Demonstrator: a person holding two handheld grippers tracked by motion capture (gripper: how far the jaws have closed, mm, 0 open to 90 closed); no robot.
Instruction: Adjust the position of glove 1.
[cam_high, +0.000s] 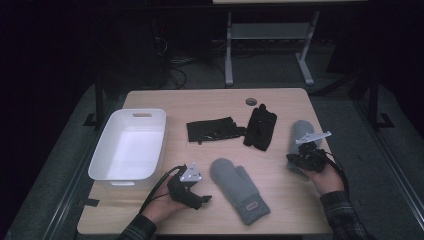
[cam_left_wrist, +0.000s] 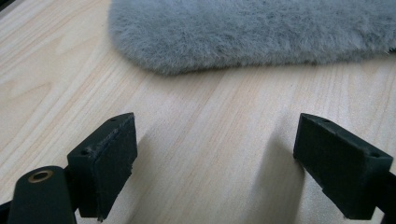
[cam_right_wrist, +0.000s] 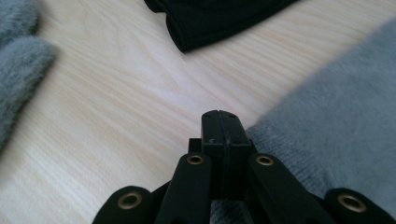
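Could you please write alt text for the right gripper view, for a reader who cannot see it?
The right gripper, its two black jaws shut together with nothing visible between them, sits low over a pale wooden table at the edge of a fluffy grey mitten. A black glove lies beyond, and another grey mitten shows at the left.

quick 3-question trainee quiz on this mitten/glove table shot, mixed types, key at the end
1. True or false: the left gripper has its fingers apart.
2. What lies right beside the shut right gripper? A) white bin B) grey mitten C) black glove
3. How many black gloves lie on the table?

Key: 1 true. 2 B, the grey mitten. 3 two; the white bin holds none.
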